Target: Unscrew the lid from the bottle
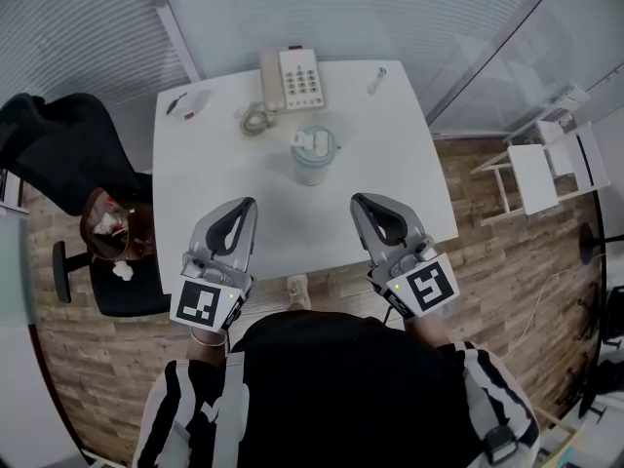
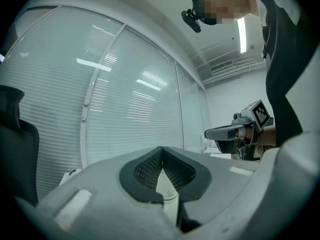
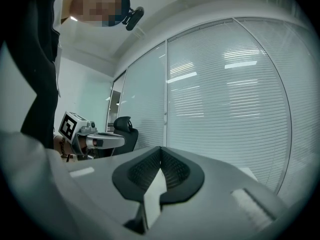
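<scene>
A pale bottle (image 1: 313, 156) with a light lid stands upright in the middle of the white table (image 1: 195, 203), in front of the telephone. My left gripper (image 1: 246, 204) hovers over the table's near left part, shut with nothing between its jaws. Over the near right part my right gripper (image 1: 359, 202) is shut and empty too. Both are tilted upward and stand well short of the bottle. In the left gripper view the shut jaw tips (image 2: 161, 149) meet, and the right gripper (image 2: 235, 133) shows off to the side. The right gripper view shows its own shut tips (image 3: 161, 149).
A desk telephone (image 1: 292, 79) with a coiled cord sits at the table's far edge. Small items (image 1: 187, 104) lie at the far left and a small object (image 1: 375, 81) at the far right. A black office chair (image 1: 68, 154) stands left; white furniture (image 1: 546, 159) stands right.
</scene>
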Demonstrator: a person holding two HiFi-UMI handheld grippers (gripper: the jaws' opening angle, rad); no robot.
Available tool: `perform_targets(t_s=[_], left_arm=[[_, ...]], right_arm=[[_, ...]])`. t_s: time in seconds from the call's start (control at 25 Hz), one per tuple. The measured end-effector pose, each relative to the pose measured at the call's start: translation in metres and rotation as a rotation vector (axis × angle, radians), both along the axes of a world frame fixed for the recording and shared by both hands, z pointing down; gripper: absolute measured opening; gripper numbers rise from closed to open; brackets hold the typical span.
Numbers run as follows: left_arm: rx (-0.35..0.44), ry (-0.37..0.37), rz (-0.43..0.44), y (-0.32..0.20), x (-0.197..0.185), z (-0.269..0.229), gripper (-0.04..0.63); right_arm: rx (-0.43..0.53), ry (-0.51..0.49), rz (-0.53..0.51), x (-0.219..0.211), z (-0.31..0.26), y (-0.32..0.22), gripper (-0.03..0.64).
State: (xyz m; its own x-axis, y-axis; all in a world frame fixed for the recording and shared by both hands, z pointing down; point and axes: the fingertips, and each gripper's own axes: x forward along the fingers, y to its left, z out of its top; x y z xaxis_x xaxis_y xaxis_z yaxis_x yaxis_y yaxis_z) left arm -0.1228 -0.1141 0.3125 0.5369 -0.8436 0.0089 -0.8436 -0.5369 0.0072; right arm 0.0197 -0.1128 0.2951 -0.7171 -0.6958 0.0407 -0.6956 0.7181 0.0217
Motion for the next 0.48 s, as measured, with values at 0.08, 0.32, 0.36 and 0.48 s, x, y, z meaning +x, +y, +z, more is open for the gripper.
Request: perform_targets(t_s=[0.08, 0.32, 0.36, 0.48], left_arm=[[-0.001, 0.000, 0.007, -0.011, -0.004, 0.002, -0.002], [-0.037, -0.081, 0.015, -0.040, -0.007, 0.027, -0.002], [-0.041, -0.083, 0.011, -0.044, -0.008, 0.028, -0.002], [-0.053, -0.074, 0.011, -0.051, -0.008, 0.032, -0.002]], right_arm=[[-0.002, -0.007, 0.005, -0.005, 0.000, -0.010, 0.002], [-0.030, 0.013, 0.033, -0.008, 0.012, -0.033, 0.001], [-0.033, 0.017, 0.035, -0.008, 0.013, -0.036, 0.001], [-0.044, 0.031, 0.038, -0.003, 0.018, -0.043, 0.001]])
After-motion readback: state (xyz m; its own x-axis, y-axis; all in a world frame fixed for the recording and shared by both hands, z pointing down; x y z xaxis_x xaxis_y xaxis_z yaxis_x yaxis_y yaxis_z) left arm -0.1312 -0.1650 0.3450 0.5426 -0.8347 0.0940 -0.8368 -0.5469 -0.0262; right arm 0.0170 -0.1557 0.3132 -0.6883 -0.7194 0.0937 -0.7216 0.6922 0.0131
